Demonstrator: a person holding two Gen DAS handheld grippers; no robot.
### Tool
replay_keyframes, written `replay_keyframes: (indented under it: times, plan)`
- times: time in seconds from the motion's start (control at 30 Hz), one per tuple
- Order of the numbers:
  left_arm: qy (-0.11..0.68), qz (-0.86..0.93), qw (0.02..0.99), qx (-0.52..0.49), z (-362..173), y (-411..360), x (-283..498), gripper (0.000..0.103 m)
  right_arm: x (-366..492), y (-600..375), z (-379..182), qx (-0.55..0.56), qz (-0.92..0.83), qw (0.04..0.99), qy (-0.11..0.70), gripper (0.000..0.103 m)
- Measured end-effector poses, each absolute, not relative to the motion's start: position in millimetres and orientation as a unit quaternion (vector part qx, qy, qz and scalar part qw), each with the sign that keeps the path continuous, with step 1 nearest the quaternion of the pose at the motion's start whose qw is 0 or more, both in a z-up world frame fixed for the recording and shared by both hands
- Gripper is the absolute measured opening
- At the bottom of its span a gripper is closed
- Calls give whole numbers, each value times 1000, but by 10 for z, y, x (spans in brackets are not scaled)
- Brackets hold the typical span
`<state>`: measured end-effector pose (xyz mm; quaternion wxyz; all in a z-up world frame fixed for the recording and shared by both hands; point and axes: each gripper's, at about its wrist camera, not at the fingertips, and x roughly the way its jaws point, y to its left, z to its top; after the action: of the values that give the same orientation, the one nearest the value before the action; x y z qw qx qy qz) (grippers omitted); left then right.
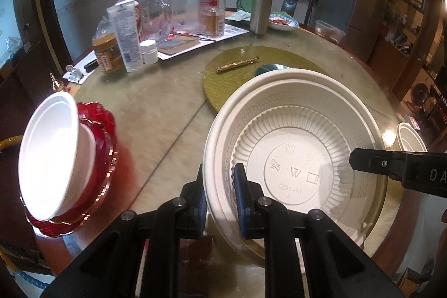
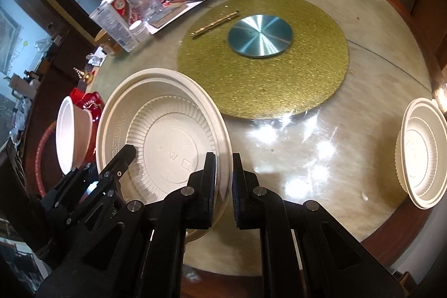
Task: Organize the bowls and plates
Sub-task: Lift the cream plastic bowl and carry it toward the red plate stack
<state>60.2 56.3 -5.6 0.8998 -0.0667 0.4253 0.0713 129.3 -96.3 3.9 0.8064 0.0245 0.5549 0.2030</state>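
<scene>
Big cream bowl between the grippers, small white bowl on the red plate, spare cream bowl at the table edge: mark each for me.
big cream bowl (image 1: 293, 175), left wrist view, flat embossed base.
small white bowl (image 1: 47, 158), left wrist view, inner wall.
spare cream bowl (image 2: 419, 150), right wrist view, inside base.

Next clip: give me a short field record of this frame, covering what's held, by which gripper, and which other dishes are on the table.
held item: large cream bowl, tilted, its inside facing both cameras
left gripper: shut on the bowl's rim
right gripper: shut on the opposite rim
other dishes: white bowl on red scalloped plates; second cream bowl near the table edge
table centre: gold round mat with metal disc
</scene>
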Motion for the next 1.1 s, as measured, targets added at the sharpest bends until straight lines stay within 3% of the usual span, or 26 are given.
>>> replay_keyframes:
  times: [1.1]
  plan:
    - [365,174,910,-94,398,1651,-23,16,1010,366,488,-28,307,803,510,10]
